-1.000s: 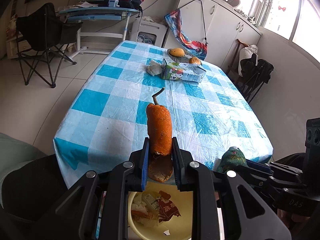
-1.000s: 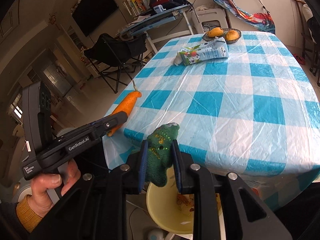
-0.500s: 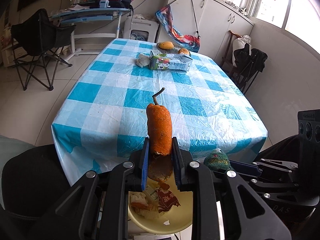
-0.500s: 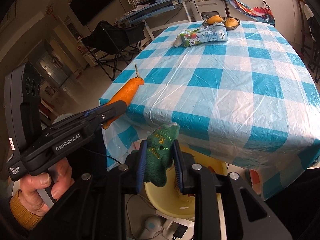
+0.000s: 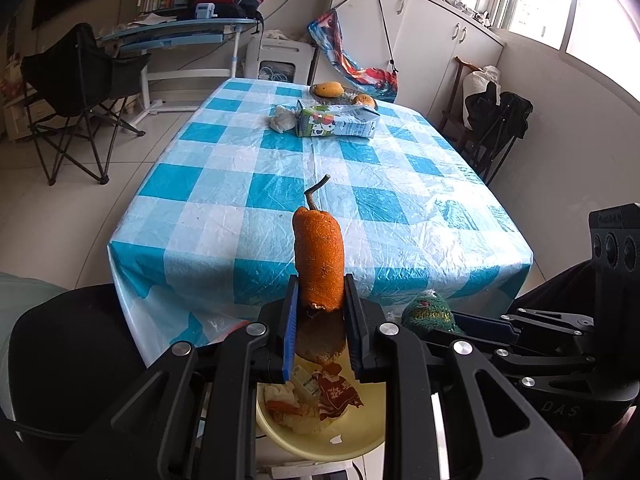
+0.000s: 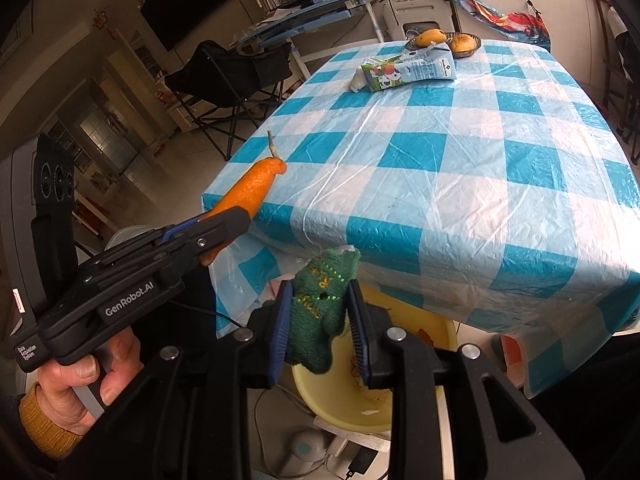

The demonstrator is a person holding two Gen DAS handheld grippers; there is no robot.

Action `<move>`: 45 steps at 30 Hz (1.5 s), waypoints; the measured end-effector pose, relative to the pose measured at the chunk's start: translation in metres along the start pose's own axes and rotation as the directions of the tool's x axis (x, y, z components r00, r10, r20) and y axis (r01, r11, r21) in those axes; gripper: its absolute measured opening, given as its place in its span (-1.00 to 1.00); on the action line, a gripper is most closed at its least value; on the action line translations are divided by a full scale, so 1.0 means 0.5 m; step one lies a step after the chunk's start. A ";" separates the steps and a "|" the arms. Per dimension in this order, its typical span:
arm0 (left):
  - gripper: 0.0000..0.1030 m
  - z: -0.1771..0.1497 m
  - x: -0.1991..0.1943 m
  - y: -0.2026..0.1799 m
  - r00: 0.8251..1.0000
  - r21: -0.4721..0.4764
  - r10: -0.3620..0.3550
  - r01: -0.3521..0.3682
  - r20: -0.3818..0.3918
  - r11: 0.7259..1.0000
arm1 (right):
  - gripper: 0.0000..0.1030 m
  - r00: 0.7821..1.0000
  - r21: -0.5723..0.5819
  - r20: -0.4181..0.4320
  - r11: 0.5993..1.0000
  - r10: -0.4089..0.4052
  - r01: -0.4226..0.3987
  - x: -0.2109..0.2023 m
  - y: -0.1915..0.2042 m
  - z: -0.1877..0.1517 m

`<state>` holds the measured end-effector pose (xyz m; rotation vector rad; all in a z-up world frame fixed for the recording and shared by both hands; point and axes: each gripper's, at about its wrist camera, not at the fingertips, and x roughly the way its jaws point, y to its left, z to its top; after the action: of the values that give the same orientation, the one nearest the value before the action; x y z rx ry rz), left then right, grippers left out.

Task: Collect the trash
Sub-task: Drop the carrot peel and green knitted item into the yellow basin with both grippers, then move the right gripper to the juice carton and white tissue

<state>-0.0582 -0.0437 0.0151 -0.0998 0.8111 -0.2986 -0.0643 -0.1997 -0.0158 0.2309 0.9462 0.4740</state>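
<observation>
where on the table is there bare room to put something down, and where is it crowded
The checked tablecloth is bare across its near half, from the edge above the yellow bin up to the milk carton; both long sides past the carton are free too. It is crowded at the far end: carton, crumpled tissue and fruit dish sit close together.

Desk (image 5: 224,216) under a blue-and-white checked plastic cover, ahead of the hand-held gripper. At its far end: milk carton (image 5: 338,121) on its side, crumpled tissue (image 5: 282,118) touching it, fruit dish (image 6: 442,45) behind.
</observation>
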 end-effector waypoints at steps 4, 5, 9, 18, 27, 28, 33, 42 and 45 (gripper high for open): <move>-0.61 -0.007 0.004 -0.005 1.000 0.008 -0.005 0.005 -0.021 1.000 | -0.32 1.000 0.014 0.003 1.000 0.000 0.000 -0.001 -0.003 0.000; -0.61 -0.008 0.007 -0.006 1.000 0.008 -0.004 0.005 -0.027 1.000 | -0.29 1.000 0.017 0.005 1.000 0.001 -0.001 -0.002 -0.004 0.000; -0.61 -0.010 0.008 -0.006 0.999 0.004 -0.008 0.008 -0.034 1.000 | -0.27 1.000 0.026 0.009 1.000 0.002 -0.002 -0.004 -0.006 0.000; -0.57 -0.006 0.007 0.002 1.000 -0.008 -0.002 0.002 -0.031 1.000 | -0.16 1.000 0.029 0.014 1.000 -0.004 0.004 -0.004 -0.009 0.000; -0.27 0.043 0.026 0.044 0.999 -0.082 0.032 -0.030 0.017 0.996 | 0.11 0.994 -0.070 0.085 0.994 -0.074 0.080 -0.012 -0.012 0.103; -0.24 0.051 0.032 0.048 0.999 -0.090 0.040 -0.037 0.023 0.995 | 0.12 0.993 -0.077 0.093 0.994 -0.076 0.084 -0.009 -0.014 0.127; -0.13 0.097 0.065 0.072 0.997 -0.138 0.057 -0.050 0.045 0.989 | 0.26 0.983 -0.137 0.154 0.983 -0.097 0.119 0.028 -0.012 0.276; -0.07 0.149 0.126 0.126 0.997 -0.226 0.043 -0.027 0.068 0.974 | 0.28 0.974 -0.147 0.118 0.966 -0.195 0.212 0.226 -0.039 0.531; -0.05 0.142 0.141 0.148 0.997 -0.254 0.041 -0.023 0.066 0.967 | 0.28 0.964 -0.177 0.072 0.948 -0.255 0.264 0.305 -0.047 0.574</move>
<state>0.0555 0.0036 -0.0004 -0.3350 0.7768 -0.1585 0.2534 -0.1421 0.0288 -0.0515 0.8644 0.3091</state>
